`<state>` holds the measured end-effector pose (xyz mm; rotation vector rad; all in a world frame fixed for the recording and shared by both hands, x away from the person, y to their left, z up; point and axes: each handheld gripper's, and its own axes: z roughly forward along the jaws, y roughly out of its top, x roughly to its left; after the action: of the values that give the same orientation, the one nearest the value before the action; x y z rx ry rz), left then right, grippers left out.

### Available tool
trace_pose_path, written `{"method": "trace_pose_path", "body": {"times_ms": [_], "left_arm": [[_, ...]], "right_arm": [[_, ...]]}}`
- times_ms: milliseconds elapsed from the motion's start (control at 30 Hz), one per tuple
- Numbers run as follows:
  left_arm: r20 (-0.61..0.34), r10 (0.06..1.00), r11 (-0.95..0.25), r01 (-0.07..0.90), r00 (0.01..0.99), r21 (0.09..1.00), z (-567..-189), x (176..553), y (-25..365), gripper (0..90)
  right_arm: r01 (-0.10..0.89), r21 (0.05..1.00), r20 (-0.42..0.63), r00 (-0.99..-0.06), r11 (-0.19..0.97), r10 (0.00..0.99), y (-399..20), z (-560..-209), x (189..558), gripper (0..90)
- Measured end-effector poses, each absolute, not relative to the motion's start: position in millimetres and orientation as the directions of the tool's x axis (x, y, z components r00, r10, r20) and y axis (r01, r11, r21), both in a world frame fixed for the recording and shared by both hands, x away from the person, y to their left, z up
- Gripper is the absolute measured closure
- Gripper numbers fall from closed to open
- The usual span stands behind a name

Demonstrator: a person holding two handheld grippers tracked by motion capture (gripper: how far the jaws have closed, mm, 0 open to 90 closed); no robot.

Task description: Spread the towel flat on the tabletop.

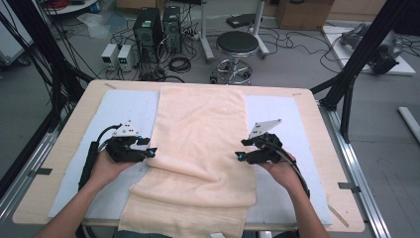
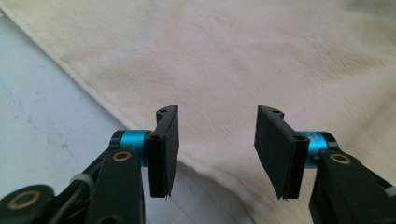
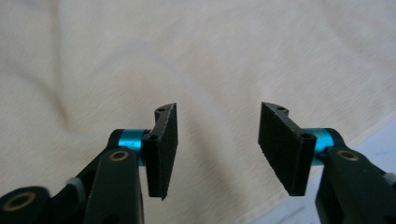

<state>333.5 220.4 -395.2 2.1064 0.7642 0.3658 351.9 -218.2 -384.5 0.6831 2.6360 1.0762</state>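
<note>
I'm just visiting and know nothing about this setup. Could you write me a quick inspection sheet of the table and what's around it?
Surface: wooden table under a pale mat.
Job's things: cream towel, near end folded over, front edge hanging off the table.
Clutter: nothing seen on the table.
Grippers: left gripper at the towel's left edge, right gripper at its right edge; both open, nothing between the jaws.
Cables: one trails from each gripper; many lie on the floor.
Surroundings: stool, computer towers, boxes, black frame posts.
</note>
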Motion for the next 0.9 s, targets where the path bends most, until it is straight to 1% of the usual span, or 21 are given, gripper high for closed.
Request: {"method": "trace_pose_path", "body": {"times_ms": [33, 100, 267, 367, 500, 600, 733, 767, 800, 833, 867, 900], "left_arm": [[-0.011, 0.637, -0.45, 0.383, 0.771, 0.806, -394, 327, 222, 49.2], [-0.01, 0.632, -0.442, 0.371, 0.775, 0.817, -393, 316, 224, 49.1], [-0.004, 0.601, -0.453, 0.345, 0.799, 0.822, -400, 288, 229, 50.4], [-0.02, 0.575, -0.465, 0.347, 0.818, 0.815, -406, 276, 229, 51.2], [-0.019, 0.514, -0.519, 0.329, 0.857, 0.789, -414, 267, 226, 54.9], [-0.023, 0.51, -0.557, 0.351, 0.86, 0.753, -423, 271, 222, 57.3], [-0.031, 0.487, -0.602, 0.362, 0.873, 0.712, -435, 277, 213, 63.0], [-0.021, 0.486, -0.597, 0.35, 0.874, 0.722, -435, 276, 212, 63.5], [-0.023, 0.482, -0.604, 0.351, 0.876, 0.716, -435, 277, 211, 67.3], [-0.011, 0.485, -0.604, 0.344, 0.875, 0.719, -435, 277, 210, 72.6], [-0.003, 0.487, -0.606, 0.34, 0.874, 0.719, -435, 276, 209, 81.0], [0.005, 0.489, -0.607, 0.336, 0.872, 0.72, -435, 276, 208, 83.4]], "right_arm": [[0.33, 0.704, -0.018, -0.877, 0.629, 0.481, -216, -384, 347, 46.3], [0.291, 0.719, -0.046, -0.886, 0.631, 0.462, -214, -383, 336, 46.7], [0.273, 0.728, -0.037, -0.9, 0.628, 0.435, -212, -387, 315, 46.9], [0.268, 0.737, -0.019, -0.909, 0.62, 0.416, -214, -390, 304, 47.5], [0.249, 0.732, -0.009, -0.927, 0.635, 0.374, -214, -397, 289, 49.5], [0.248, 0.686, -0.023, -0.932, 0.684, 0.361, -212, -408, 282, 51.8], [0.28, 0.622, -0.006, -0.932, 0.731, 0.362, -209, -429, 284, 59.3], [0.283, 0.642, 0.005, -0.931, 0.713, 0.366, -210, -431, 284, 63.3], [0.297, 0.649, 0.019, -0.927, 0.701, 0.375, -211, -432, 284, 66.1], [0.309, 0.653, 0.031, -0.923, 0.691, 0.384, -211, -432, 284, 72.8], [0.296, 0.66, 0.021, -0.926, 0.69, 0.376, -211, -432, 284, 78.7], [0.287, 0.659, 0.01, -0.928, 0.695, 0.373, -211, -432, 283, 82.5]]}}
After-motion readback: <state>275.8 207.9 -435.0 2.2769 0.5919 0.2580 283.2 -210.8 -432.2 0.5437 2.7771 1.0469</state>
